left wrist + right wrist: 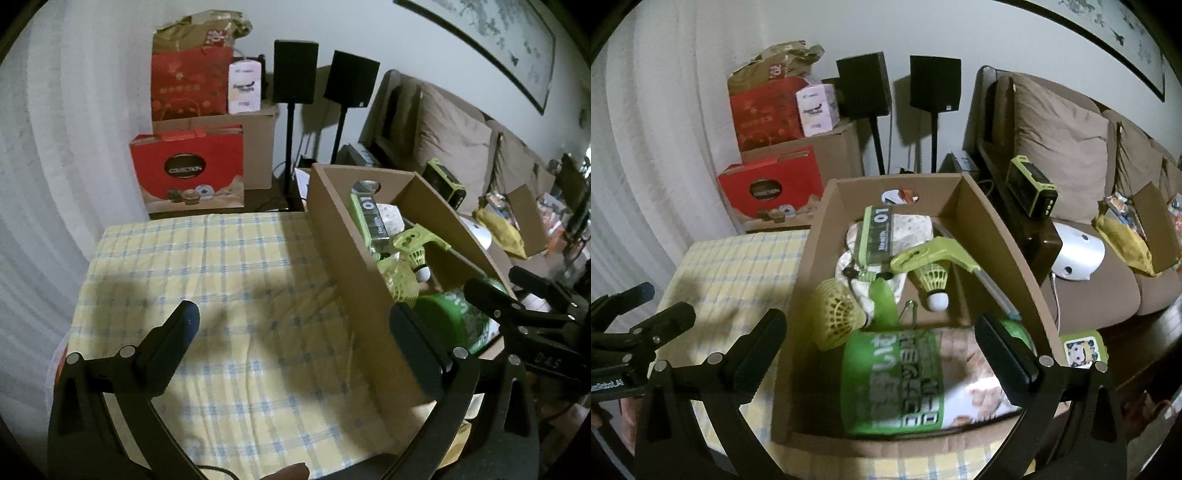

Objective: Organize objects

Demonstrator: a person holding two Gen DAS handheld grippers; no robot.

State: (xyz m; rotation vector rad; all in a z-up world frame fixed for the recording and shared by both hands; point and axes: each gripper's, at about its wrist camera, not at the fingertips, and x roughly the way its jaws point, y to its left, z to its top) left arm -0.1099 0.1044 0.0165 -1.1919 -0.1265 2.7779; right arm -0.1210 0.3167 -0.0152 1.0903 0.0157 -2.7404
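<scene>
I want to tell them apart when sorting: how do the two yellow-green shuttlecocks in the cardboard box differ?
The left shuttlecock lies on its side with the open skirt facing the camera, its tip hidden; the right shuttlecock points its white tip toward the camera, skirt away. The left one leans against the green packet; the right one lies on the cardboard box floor under a green bar. Both share the yellow-green skirt.

We note two black speakers (pixel 862 85) on stands against the wall, red gift boxes (pixel 188 171) stacked beside them, a brown sofa (pixel 1067 147) with cushions, and a framed painting (pixel 491 40) hanging above it.
</scene>
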